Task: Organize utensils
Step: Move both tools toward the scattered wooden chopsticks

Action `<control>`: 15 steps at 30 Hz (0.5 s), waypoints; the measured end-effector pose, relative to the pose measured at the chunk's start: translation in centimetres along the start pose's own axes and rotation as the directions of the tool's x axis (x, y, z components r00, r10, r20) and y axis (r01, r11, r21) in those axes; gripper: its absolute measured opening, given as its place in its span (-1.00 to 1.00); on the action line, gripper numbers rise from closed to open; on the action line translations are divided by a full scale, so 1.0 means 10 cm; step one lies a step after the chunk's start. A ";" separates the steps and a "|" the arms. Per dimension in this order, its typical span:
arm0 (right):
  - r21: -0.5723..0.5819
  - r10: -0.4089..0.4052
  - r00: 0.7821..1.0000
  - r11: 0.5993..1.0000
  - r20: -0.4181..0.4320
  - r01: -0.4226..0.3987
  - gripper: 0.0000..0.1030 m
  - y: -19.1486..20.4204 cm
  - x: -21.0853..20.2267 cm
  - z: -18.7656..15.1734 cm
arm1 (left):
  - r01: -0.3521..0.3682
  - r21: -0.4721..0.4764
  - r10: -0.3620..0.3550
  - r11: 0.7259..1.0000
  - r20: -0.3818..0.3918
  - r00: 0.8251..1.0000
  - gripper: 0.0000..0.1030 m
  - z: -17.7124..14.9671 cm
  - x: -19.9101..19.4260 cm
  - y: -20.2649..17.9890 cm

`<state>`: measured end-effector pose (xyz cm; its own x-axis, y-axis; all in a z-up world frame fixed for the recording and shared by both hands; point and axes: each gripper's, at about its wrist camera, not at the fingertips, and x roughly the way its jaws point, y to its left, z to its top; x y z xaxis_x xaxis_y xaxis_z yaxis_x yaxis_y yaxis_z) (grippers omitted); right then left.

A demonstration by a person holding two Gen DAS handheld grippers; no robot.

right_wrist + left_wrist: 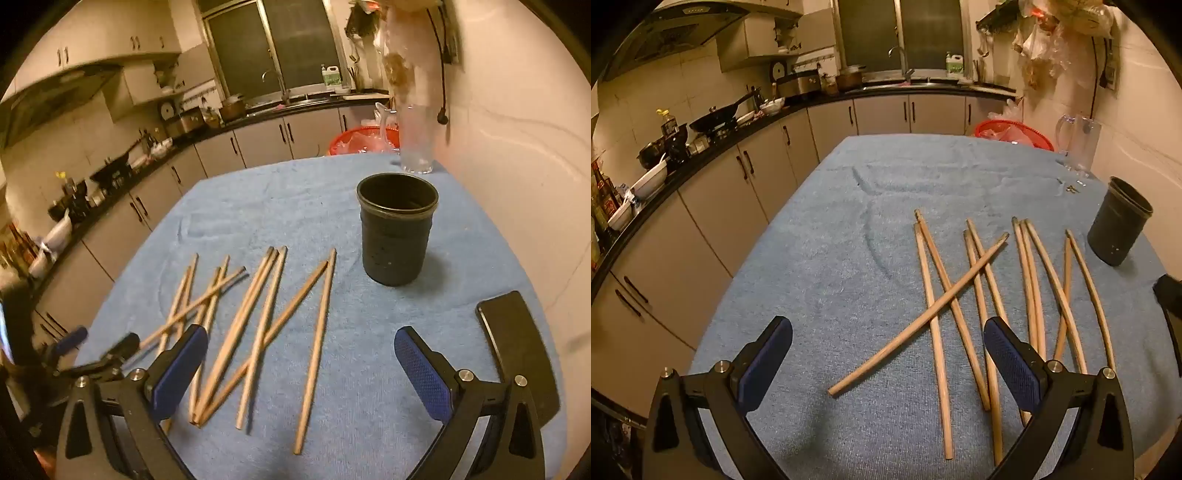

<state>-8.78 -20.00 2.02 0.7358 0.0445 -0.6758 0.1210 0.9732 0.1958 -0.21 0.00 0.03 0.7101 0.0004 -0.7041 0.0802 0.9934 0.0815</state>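
Left wrist view. The left tool hangs low over the near part of the tabletop, which is covered by a blue towel. Its jaws stand wide apart and hold nothing. Wooden chopsticks lie loose on the towel ahead, mostly lengthwise; one lies slantwise across several others. The dark cup stands upright at the far right, apart from the sticks, presumably as their holder. A clear jug stands at the far edge, with a red basket behind the tabletop.

Right wrist view. The right tool is likewise spread wide and empty, above the near ends of the rightmost sticks. The cup sits just beyond and to the right, its mouth open and upward (nothing shows inside it). A dark flat slab lies near the right finger. The left tool appears, blurred, at the lower left. Judged from the layout, no stick is sorted yet; the crossing stick likely comes off first.
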 end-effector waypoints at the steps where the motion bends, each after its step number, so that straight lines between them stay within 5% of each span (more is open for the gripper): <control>1: -0.005 -0.004 1.000 1.000 -0.002 0.004 0.97 0.01 0.00 -0.01 | -0.005 0.003 0.005 1.000 0.007 1.000 1.00 -0.01 -0.01 0.00; 15: 0.012 0.007 1.000 1.000 -0.014 -0.007 0.96 0.02 -0.04 -0.05 | 0.012 0.031 -0.013 0.999 0.032 0.999 1.00 -0.05 -0.16 0.01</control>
<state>-9.35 -19.70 1.98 0.7272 0.0548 -0.6842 0.1234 0.9701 0.2088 -1.67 0.12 0.83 0.7313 -0.0163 -0.6818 0.1102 0.9894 0.0945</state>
